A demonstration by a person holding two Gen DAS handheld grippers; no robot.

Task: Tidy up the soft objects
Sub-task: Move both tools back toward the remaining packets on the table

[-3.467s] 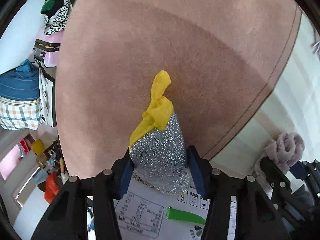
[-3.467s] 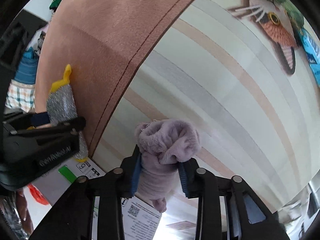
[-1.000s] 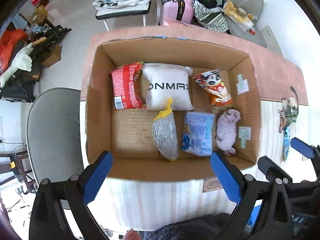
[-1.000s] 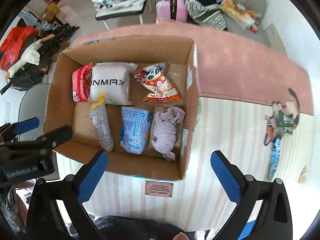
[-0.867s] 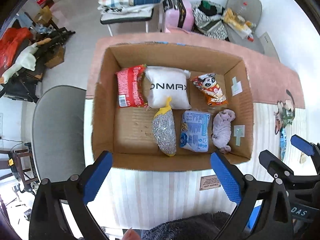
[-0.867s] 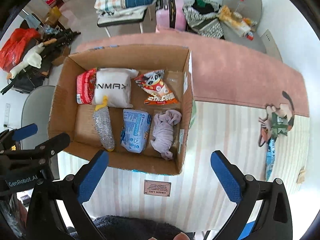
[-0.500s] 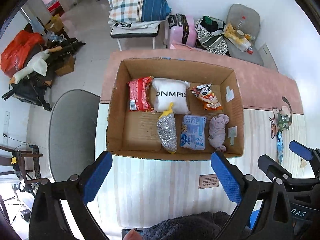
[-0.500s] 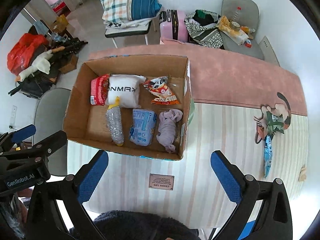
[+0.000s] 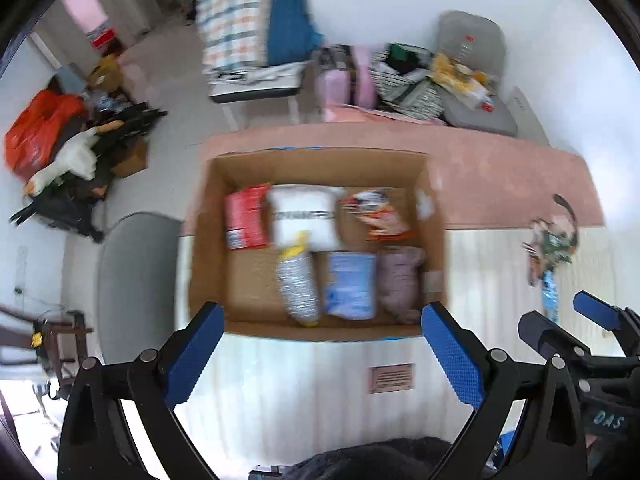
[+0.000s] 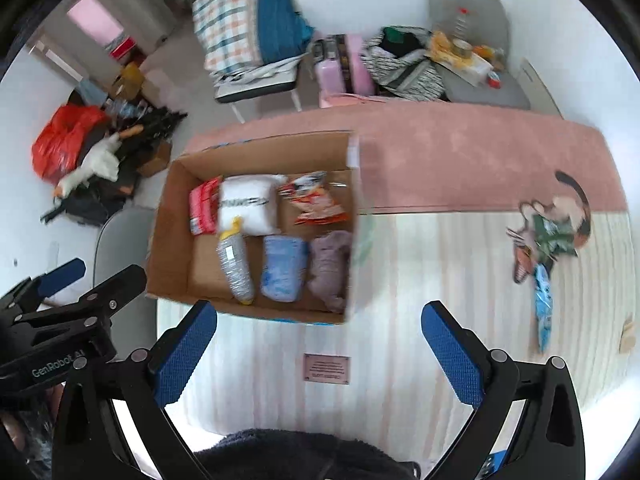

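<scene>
Both the left tongs (image 9: 320,354) and right tongs (image 10: 319,348) hang spread and empty above the corrugated cardboard box (image 10: 168,240). Inside, at 6 o'clock, lie a glittery silver pouch (image 10: 236,266), a crinkly blue packet (image 10: 283,268) and a fuzzy lilac bundle (image 10: 330,266).

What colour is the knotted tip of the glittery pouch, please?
Yellow; the glittery pouch shows best in the right wrist view.
</scene>
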